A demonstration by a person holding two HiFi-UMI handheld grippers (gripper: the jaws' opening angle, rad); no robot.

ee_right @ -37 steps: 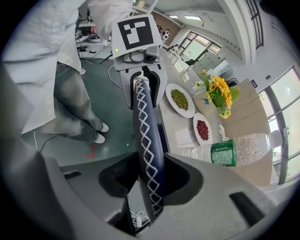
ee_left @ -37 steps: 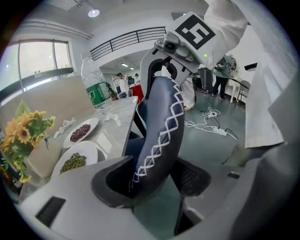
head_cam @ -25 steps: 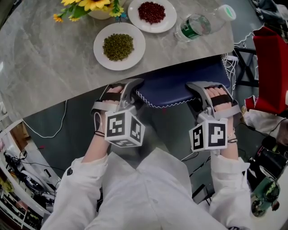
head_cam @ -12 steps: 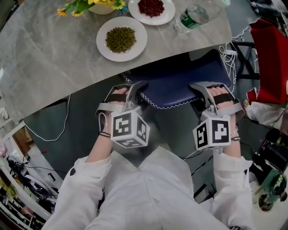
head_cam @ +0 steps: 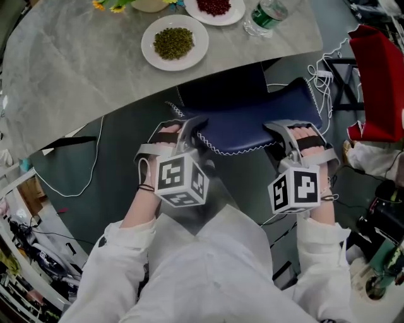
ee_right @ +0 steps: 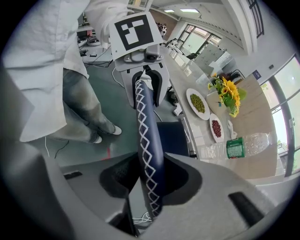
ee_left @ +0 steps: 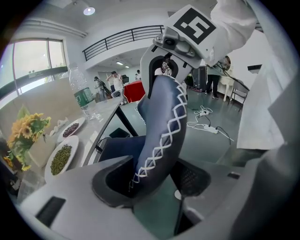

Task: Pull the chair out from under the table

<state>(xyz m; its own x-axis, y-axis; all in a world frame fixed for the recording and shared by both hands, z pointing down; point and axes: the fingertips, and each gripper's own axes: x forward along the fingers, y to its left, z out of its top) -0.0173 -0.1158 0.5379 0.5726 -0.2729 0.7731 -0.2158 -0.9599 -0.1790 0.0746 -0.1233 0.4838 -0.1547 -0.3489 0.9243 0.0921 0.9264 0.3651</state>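
The chair has a dark blue backrest (head_cam: pixel 249 126) with white cross stitching, and its seat (head_cam: pixel 221 88) lies partly under the grey marble table (head_cam: pixel 76 69). My left gripper (head_cam: pixel 188 132) is shut on the backrest's left end. My right gripper (head_cam: pixel 285 135) is shut on its right end. In the left gripper view the padded edge (ee_left: pixel 161 126) runs up between the jaws of my left gripper (ee_left: pixel 150 183) to the right gripper (ee_left: pixel 164 51) at the far end. The right gripper view shows the same edge (ee_right: pixel 147 136) clamped in my right gripper (ee_right: pixel 150 180).
On the table stand a plate of green beans (head_cam: pixel 175 42), a plate of red beans (head_cam: pixel 214 7), a water bottle (head_cam: pixel 265 16) and sunflowers (head_cam: pixel 117 5). A red object (head_cam: pixel 379 88) stands right of the chair. A white cable (head_cam: pixel 82 183) lies on the floor at left.
Both grippers and the backrest have drawn back from the table toward the person. More of the chair's seat shows past the table edge.
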